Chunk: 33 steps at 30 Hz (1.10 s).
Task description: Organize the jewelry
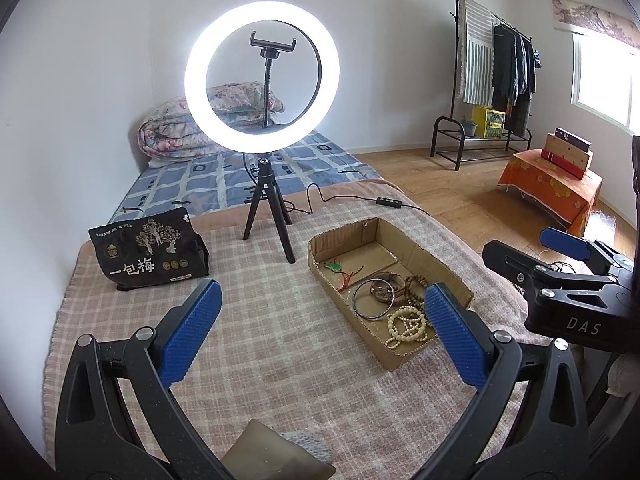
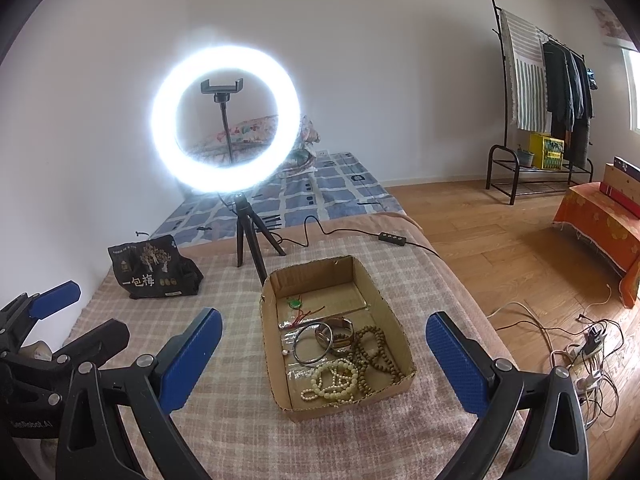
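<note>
Two grippers hover above the checked blanket (image 2: 224, 432), both spread wide and holding nothing. Left gripper (image 1: 322, 324) sits over bare blanket just left of the cardboard box (image 1: 448, 264); right gripper (image 2: 324, 354) frames the box (image 2: 394, 320) between its fingers.

Jewelry lies loose in the near end of the box: cream bead strand (image 2: 334, 380), brown wooden beads (image 2: 372, 350), steel bangle (image 2: 312, 342), a wider bracelet (image 2: 340, 330), green pendant on red cord (image 2: 295, 303).

Judged step: first pick not yet begun. Advice: descend vertically, close on one strand only, start with the cream beads nearest the front wall; the brown beads touch them, so lift slowly to avoid dragging both. Left gripper could steady the box rim.

Right view shows a small pearl-like item (image 2: 285, 353) beside the bangle, possibly an earring, too small to tell, plus floor cables (image 2: 576, 344). Left view hides part of the cream strand (image 1: 404, 322) behind its own finger, but shows the window (image 1: 600, 80) clearly.
</note>
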Each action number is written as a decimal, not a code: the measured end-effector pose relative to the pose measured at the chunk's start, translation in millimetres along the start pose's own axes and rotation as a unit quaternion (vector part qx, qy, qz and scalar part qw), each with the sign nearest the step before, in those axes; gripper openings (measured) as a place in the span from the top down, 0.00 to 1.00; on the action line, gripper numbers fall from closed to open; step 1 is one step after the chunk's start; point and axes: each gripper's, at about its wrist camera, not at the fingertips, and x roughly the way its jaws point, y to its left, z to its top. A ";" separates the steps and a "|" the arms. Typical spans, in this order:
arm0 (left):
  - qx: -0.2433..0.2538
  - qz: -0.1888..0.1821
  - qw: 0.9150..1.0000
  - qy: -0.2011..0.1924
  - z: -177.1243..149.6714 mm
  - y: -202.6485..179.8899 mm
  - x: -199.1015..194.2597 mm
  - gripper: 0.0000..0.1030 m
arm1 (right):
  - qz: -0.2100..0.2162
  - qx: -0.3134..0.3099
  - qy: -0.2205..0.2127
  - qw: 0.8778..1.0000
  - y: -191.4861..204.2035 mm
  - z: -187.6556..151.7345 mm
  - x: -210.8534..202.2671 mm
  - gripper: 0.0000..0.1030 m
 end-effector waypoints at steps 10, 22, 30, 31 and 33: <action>-0.002 0.003 1.000 -0.002 -1.9 2.8 -0.5 0.00 | 0.004 0.013 0.003 1.000 -2.3 -1.6 1.2 0.00; -0.002 0.004 1.000 0.001 -2.0 4.4 0.2 0.00 | 0.004 0.023 0.004 1.000 -3.5 -3.7 0.6 0.00; 0.001 0.009 1.000 -0.001 -3.3 6.3 -0.7 0.00 | 0.004 0.024 0.005 1.000 -3.7 -3.8 0.5 0.00; 0.002 0.010 1.000 -0.001 -3.2 7.0 -0.5 0.00 | 0.004 0.024 0.005 1.000 -3.6 -4.0 0.3 0.00; 0.002 0.010 1.000 -0.001 -4.0 7.8 -1.6 0.00 | 0.004 0.025 0.005 1.000 -4.0 -3.9 0.6 0.00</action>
